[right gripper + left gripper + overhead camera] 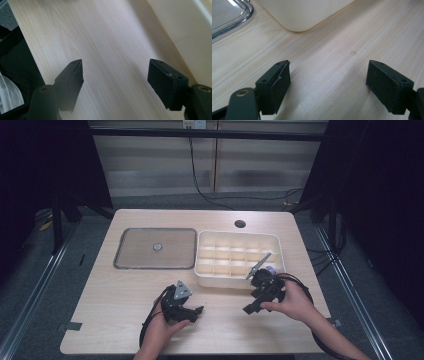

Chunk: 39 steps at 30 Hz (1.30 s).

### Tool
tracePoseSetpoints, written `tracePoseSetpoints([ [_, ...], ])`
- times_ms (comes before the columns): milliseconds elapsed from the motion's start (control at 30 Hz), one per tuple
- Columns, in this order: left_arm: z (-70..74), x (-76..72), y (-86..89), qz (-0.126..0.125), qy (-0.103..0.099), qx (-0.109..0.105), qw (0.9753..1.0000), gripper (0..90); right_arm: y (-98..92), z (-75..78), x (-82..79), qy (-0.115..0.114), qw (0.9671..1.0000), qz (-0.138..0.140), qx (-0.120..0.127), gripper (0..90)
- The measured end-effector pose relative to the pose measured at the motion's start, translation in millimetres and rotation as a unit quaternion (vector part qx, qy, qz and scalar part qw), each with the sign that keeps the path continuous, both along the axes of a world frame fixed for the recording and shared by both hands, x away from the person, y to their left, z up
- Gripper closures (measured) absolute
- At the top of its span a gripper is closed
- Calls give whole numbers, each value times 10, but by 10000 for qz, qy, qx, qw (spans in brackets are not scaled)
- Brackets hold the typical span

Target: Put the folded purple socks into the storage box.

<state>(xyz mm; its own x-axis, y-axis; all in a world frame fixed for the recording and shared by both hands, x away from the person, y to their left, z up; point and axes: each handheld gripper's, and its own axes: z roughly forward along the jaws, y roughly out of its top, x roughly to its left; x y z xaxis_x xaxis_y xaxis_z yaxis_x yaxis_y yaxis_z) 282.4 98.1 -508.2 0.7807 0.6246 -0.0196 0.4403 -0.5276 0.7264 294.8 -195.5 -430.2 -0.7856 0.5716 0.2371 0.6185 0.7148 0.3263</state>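
Left gripper (192,311) and right gripper (248,309) both spread wide, empty, low over the bare table (329,62). Small round piece (158,247) alone mid-tray (125,262), well apart. Probably pre-pick: reach onto tray, then carry to compartment box (240,281).

Both forearms are bare. Each hand-held gripper, left (199,310) and right (248,309), is black with a black cable; the left carries a grey three-cornered plate.

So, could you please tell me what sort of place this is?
Probably a lab recording booth: a light wooden table ringed by black curtains, with a cream compartmented plastic box and a flat metal tray laid out.
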Motion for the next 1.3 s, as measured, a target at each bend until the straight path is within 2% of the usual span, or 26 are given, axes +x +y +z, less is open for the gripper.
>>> tracePoseSetpoints([
  [167,0,0,0,-5,-2,2,10000,191,42,-67,-25,-15,9999,95,50,282],
  [200,0,0,0,1,3,-2,10000,191,43,-83,-25,-52,9998,210,51,282],
  [267,1,1,1,-7,-5,7,10000,191,75,-110,-47,-49,9999,106,81,281],
  [300,0,1,1,-10,-5,7,10000,191,73,-132,-44,-95,9997,224,37,281],
  [367,1,1,1,-7,-3,7,10000,191,93,-156,-61,-64,9999,128,97,280],
  [567,0,1,1,-9,-4,6,10000,191,96,-236,-72,-131,9996,232,130,279],
  [833,0,0,0,-1,0,2,10000,191,118,-328,-101,-154,9994,187,229,280],
  [933,1,1,1,-6,-2,8,10000,191,122,-357,-108,-247,9990,255,258,280],
  [1133,1,1,1,-8,-4,10,10000,191,148,-423,-126,-224,9990,259,286,279],
  [1167,1,1,1,-10,-4,9,10000,191,144,-436,-122,-270,9987,330,278,279],
  [1233,1,1,1,-8,-4,7,10000,191,157,-458,-136,-249,9988,260,341,279],
  [1300,1,1,1,-7,-4,10,10000,191,154,-476,-138,-328,9983,347,348,272],
])
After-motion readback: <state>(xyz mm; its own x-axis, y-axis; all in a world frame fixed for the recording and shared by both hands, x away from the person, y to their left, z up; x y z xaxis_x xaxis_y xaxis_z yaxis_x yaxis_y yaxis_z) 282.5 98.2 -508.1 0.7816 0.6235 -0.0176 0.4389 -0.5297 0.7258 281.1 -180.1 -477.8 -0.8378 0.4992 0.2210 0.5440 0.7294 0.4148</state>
